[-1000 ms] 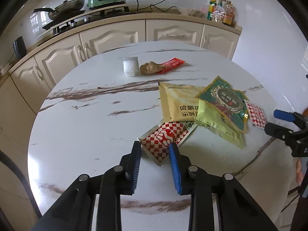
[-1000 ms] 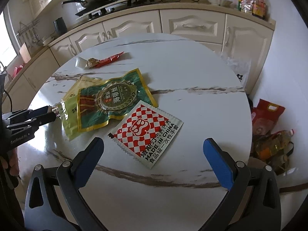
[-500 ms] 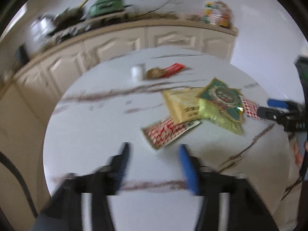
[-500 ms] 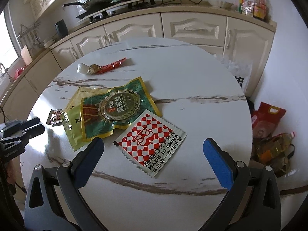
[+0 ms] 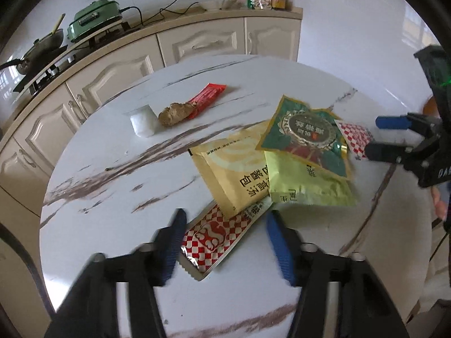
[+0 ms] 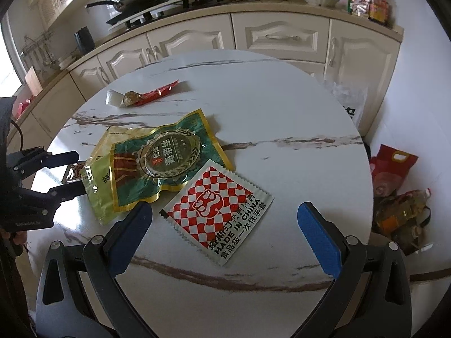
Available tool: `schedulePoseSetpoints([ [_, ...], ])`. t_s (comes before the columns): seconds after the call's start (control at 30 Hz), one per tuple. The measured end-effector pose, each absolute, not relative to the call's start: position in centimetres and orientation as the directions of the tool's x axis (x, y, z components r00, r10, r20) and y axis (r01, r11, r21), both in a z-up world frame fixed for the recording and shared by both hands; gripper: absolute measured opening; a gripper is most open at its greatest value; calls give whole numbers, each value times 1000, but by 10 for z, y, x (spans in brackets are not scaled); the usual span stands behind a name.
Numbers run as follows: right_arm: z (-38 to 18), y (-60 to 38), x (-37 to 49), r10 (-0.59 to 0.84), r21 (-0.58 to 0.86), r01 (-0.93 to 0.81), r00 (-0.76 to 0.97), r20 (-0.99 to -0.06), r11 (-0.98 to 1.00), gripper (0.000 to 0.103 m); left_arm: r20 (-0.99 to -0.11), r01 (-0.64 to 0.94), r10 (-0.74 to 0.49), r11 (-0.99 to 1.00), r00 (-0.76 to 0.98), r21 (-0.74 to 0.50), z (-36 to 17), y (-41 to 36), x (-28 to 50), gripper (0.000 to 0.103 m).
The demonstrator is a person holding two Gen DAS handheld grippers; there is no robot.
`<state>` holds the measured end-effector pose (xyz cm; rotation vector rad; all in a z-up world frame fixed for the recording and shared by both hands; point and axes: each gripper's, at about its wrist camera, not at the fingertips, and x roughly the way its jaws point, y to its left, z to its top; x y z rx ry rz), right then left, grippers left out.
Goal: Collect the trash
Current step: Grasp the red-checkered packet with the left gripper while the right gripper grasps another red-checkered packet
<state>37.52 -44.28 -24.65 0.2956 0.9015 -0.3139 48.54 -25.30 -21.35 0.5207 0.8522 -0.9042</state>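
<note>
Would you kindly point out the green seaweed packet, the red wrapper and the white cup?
green seaweed packet [image 6: 169, 159], right wrist view, round emblem.
red wrapper [image 5: 207, 98], left wrist view, middle.
white cup [image 5: 143, 122], left wrist view, side wall.

Glossy marble-look table [image 6: 296, 118]; shiny foil-plastic green packet [image 6: 166, 163]; matt yellow sachet [image 5: 231, 169]; painted wood cabinets [image 6: 282, 36].

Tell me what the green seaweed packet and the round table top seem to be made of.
Green seaweed packet: glossy plastic or foil laminate, judging by its crinkles, shiny gold edge and glare. Round table top: polished white marble or a marble-look slab, with brown veins and window reflections; which one is unclear.
</note>
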Motion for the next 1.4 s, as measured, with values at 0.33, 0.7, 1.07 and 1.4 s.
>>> schedulePoseSetpoints([
  [0.33, -253, -435, 388, -200, 14, 365, 540, -817, 931, 103, -794, 739, -428, 673, 432, 39, -220, -250, 477, 11],
  [0.7, -257, -426, 385, -241, -36, 360, 544, -804, 932, 103, -783, 666, -439, 745, 440, -43, -217, -217, 464, 11],
  [1.07, -255, -427, 383, -233, -31, 351, 551, -801, 936, 94, -779, 636, -454, 766, 431, -95, -210, -186, 446, 10],
  [1.4, -248, -426, 383, -237, -35, 341, 572, -786, 939, 41, -774, 627, -476, 767, 417, -134, -205, -174, 437, 10],
])
